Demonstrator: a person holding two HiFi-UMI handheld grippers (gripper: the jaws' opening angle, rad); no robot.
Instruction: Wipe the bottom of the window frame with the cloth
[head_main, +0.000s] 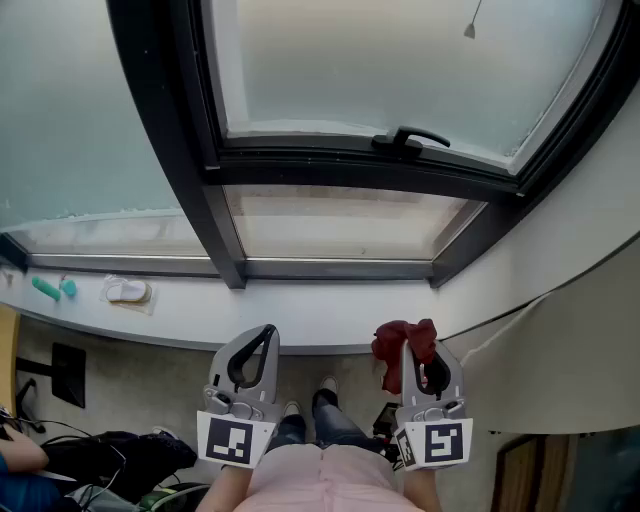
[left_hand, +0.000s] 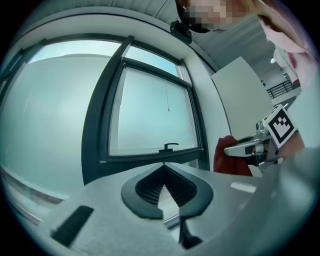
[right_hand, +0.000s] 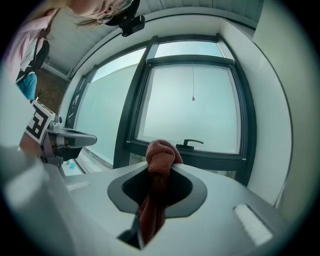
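A dark red cloth (head_main: 402, 347) is bunched between the jaws of my right gripper (head_main: 418, 345), which is shut on it; in the right gripper view the cloth (right_hand: 158, 175) sticks up past the tips and hangs down between them. My left gripper (head_main: 262, 338) is shut with nothing in it, its tips meeting in the left gripper view (left_hand: 162, 166). Both grippers are held low, short of the white sill (head_main: 330, 310). The dark window frame's bottom rail (head_main: 335, 268) runs across beyond the sill, under the lower pane. The red cloth (left_hand: 227, 157) also shows at the right of the left gripper view.
A black window handle (head_main: 408, 138) sits on the upper sash. On the sill at the left lie a small white-and-tan object (head_main: 127, 291) and two teal pieces (head_main: 53, 288). A pale wall (head_main: 580, 230) closes the right side. Bags and cables lie on the floor at lower left (head_main: 110, 460).
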